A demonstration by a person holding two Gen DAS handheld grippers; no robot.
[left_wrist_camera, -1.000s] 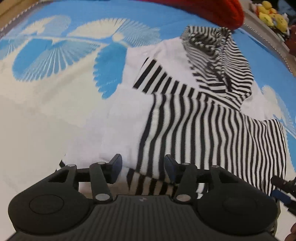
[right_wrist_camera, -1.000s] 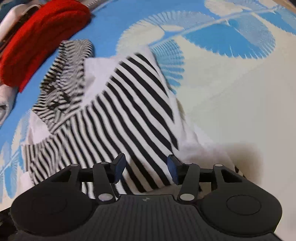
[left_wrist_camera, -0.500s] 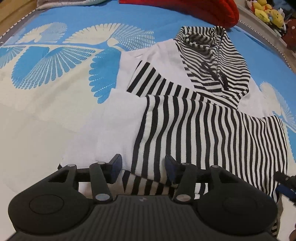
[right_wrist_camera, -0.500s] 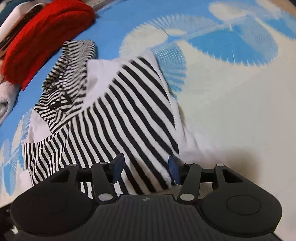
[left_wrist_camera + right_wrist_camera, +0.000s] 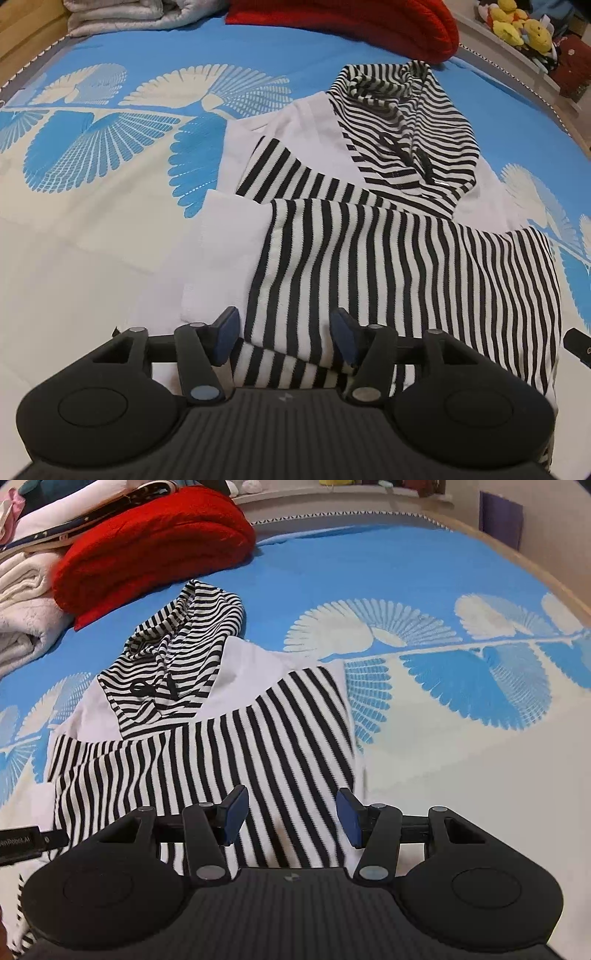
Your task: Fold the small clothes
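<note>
A small hooded top (image 5: 388, 258) (image 5: 229, 760), black-and-white striped with white panels, lies on a blue and cream bedspread (image 5: 96, 155) (image 5: 443, 590). Its striped sleeves are folded across the body and the hood (image 5: 402, 122) (image 5: 177, 661) lies flat at the far end. My left gripper (image 5: 284, 332) hovers over the near left edge of the garment; its jaws are opening, with striped cloth seen between them but not pinched. My right gripper (image 5: 290, 818) hangs above the near right part of the striped sleeve, open, its pads clear of the cloth.
A red knitted garment (image 5: 369, 18) (image 5: 155, 542) and folded white and grey blankets (image 5: 140, 14) (image 5: 22, 602) lie at the far end of the bed. Yellow plush toys (image 5: 517, 22) sit on a ledge. The bed's wooden edge (image 5: 535, 565) runs along the right.
The left jaws have spread a little wider over the garment's edge. The right gripper has risen and rolled, so more of the bed's far end shows. The top lies flatter.
</note>
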